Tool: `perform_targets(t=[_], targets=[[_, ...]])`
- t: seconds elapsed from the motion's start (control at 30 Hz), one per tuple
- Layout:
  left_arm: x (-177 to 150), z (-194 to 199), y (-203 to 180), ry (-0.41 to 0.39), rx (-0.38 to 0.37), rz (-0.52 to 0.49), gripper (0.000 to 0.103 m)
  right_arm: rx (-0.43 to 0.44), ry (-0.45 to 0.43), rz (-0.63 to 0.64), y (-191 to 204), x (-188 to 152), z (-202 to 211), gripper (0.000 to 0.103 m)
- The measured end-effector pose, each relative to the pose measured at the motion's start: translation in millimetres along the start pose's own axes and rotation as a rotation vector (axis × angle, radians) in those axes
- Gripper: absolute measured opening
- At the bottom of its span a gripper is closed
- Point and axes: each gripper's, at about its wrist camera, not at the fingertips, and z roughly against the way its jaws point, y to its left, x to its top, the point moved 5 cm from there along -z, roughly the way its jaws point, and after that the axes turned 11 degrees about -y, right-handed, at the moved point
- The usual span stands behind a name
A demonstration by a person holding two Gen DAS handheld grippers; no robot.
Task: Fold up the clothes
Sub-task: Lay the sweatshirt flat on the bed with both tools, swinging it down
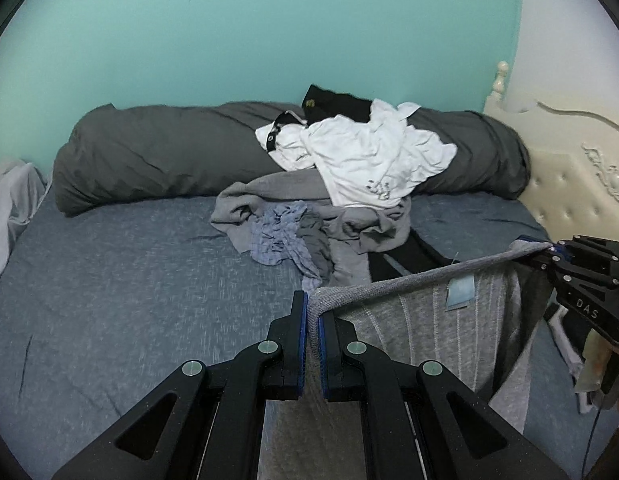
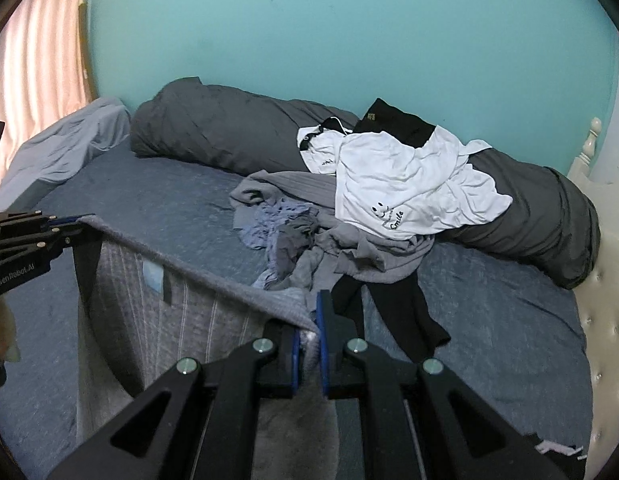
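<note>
A grey garment [image 1: 425, 328] with pale stripes and a light blue label hangs stretched between my two grippers above the bed. My left gripper [image 1: 312, 320] is shut on one end of its ribbed top edge. My right gripper [image 2: 309, 332] is shut on the other end. In the left wrist view the right gripper [image 1: 549, 249] shows at the right edge, pinching the cloth. In the right wrist view the left gripper [image 2: 75, 222] shows at the left, with the garment [image 2: 181, 304] hanging below the taut edge.
A heap of clothes [image 1: 309, 224] lies mid-bed: white T-shirts [image 2: 405, 184], grey and blue pieces, black trousers [image 2: 393, 312]. A rolled dark grey duvet [image 1: 157, 152] runs along the teal wall. The blue sheet [image 1: 109, 288] spreads to the left; a cream padded headboard [image 1: 565, 188] stands right.
</note>
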Motion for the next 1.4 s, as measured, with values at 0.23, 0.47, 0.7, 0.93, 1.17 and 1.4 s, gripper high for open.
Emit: perform_targets(t=[0.23, 0.47, 0.7, 0.93, 1.17, 1.4], targets=[[-35, -82, 14, 0.087, 0.019, 0.015, 0.005, -0.005, 0.086, -0.027, -11, -44, -85, 0.007], [-101, -150, 18, 0.201, 0.014, 0.014, 0.007, 0.031, 0.194, -0.069, -7, -117, -154, 0.007], [-159, -190, 32, 0.275, 0.024, 0.051, 0.012, 0.051, 0.296, -0.087, 0, -167, -198, 0.019], [-152, -190, 57, 0.219, -0.006, 0.177, 0.048, 0.054, 0.218, -0.235, -25, -160, -197, 0.051], [-136, -162, 55, 0.153, -0.048, 0.157, 0.052, 0.108, 0.160, -0.221, -18, -148, -180, 0.062], [-144, -113, 63, 0.121, -0.102, 0.210, 0.052, 0.076, 0.337, -0.175, -13, -168, -176, 0.065]])
